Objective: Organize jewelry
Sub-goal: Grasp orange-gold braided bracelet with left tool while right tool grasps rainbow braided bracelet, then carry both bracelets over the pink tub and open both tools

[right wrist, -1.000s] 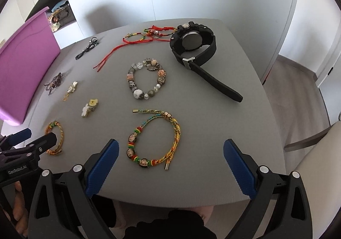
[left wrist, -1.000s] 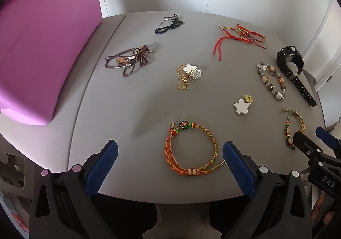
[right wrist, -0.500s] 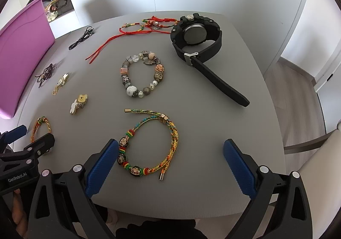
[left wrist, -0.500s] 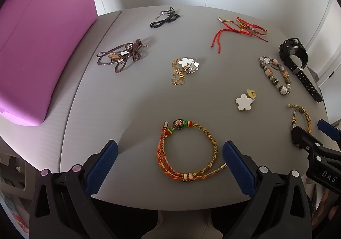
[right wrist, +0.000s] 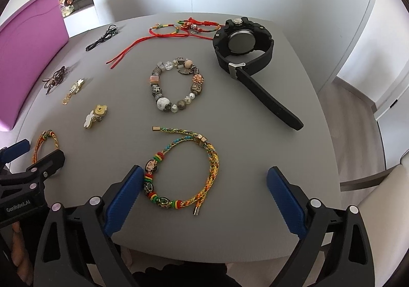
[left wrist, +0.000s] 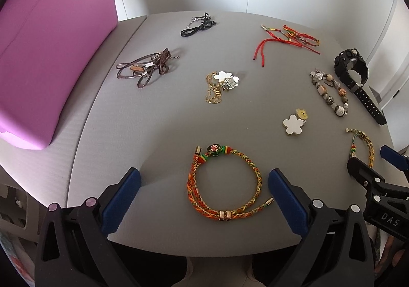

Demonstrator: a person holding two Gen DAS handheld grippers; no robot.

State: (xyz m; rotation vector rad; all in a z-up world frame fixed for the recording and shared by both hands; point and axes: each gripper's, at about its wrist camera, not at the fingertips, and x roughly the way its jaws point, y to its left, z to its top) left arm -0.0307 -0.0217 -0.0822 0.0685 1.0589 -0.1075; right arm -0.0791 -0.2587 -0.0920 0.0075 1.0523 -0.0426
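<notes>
The jewelry is all loose on the grey tabletop (left wrist: 158,138), nothing sorted that I can see. Nearest my left tool (left wrist: 204,193) lies the orange braid (left wrist: 225,184), sitting between its spread blue pads, untouched. Nearest my right tool (right wrist: 204,192) lies the charm braid (right wrist: 186,172); the left pad (right wrist: 125,195) looks to be right against its charm side, though I can't tell if it touches. Both tools are released, gaping wide, holding nothing.

Further out: the bead bracelet (right wrist: 176,85) in the middle, the watch (right wrist: 245,49) to its right with the strap trailing toward the table edge, and the red cords (right wrist: 179,30) at the far side. To the left are the flower charm (left wrist: 295,123), the gold chain (left wrist: 221,85), the brown cord (left wrist: 147,67) and the black cord (left wrist: 198,27). The pink bin (left wrist: 51,57) stands at the far left, well apart from most pieces; I judge it the likely destination, but its inside is hidden.

By my reckoning the job has barely begun: every piece I can see is left to move, and the two braids are the obvious first picks.
</notes>
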